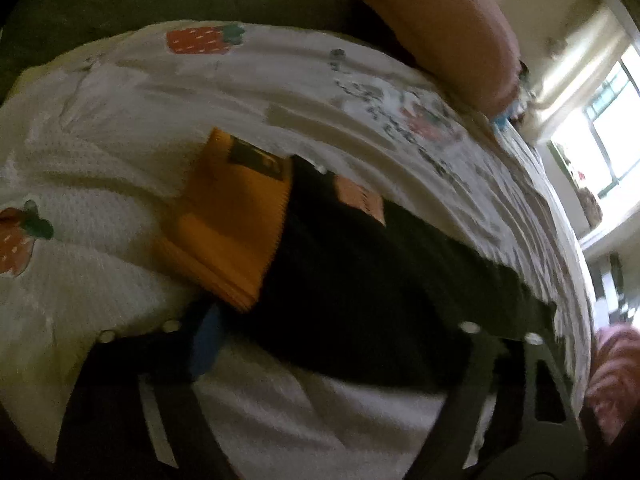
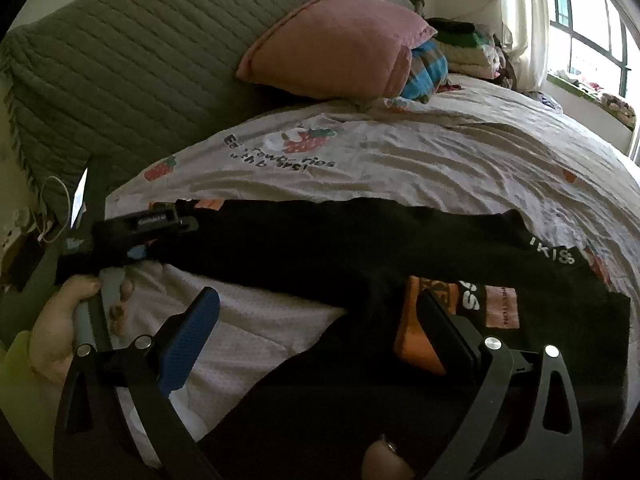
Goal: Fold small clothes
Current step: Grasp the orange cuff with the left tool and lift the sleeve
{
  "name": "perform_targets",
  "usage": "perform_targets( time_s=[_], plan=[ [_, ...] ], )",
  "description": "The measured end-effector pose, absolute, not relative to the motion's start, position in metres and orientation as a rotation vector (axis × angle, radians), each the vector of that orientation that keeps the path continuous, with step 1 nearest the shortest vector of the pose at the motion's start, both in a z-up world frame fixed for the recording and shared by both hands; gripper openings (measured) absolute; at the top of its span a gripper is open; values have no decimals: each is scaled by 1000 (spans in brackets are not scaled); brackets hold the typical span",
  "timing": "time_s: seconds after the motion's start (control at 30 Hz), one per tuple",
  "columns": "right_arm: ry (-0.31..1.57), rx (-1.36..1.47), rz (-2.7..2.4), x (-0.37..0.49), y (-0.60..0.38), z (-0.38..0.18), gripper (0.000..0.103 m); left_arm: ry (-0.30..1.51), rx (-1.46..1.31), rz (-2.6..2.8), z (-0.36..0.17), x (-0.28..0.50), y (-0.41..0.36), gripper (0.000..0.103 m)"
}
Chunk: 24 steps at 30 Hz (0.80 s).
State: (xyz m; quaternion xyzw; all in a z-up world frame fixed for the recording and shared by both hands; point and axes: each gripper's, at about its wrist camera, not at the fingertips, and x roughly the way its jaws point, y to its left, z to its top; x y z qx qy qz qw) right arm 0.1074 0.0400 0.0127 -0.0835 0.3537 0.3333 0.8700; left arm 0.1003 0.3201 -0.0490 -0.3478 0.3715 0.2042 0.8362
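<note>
One bed (image 2: 460, 152) fills both views, covered by a white sheet printed with strawberries and dark lettering. Behind it stands one quilted green headboard (image 2: 120, 60). One pink pillow (image 2: 340, 44) leans against the headboard, with a folded stack of clothes (image 2: 468, 48) behind it toward the window (image 2: 592, 20).

One black garment (image 2: 360, 248) lies spread across the near part of the bed. It carries orange ribbed trim (image 1: 236, 220) and a few small patches, one with white lettering; whether the orange piece belongs to it or is a second item I cannot tell.

Two grippers are in view. The left gripper (image 2: 144, 236) reaches in low from the left in the right wrist view, its tip at the garment's left end, and the person's hand (image 2: 60, 320) wraps its handle. In its own blurred, tilted view, one blue-padded finger (image 1: 206, 340) lies at the cloth's edge below the orange trim and the other finger is lost against the dark fabric, so I cannot tell whether it grips anything.

The right gripper (image 2: 316, 332) hovers over the garment's near right part, pointing toward the headboard. Its fingers (image 2: 192, 332) stand wide apart, the blue pad over the white sheet and the dark one against an orange patch, holding nothing.
</note>
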Motion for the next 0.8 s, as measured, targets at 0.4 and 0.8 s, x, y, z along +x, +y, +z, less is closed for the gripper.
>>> perform_targets(
  time_s=[0.4,0.8],
  plan=[
    [762,-106,682,109,28,5,98,619,-685,424,-22,89,326,9],
    [756,14,587,115,-40,13,98,506,-594,284,33,87,275,8]
  ],
)
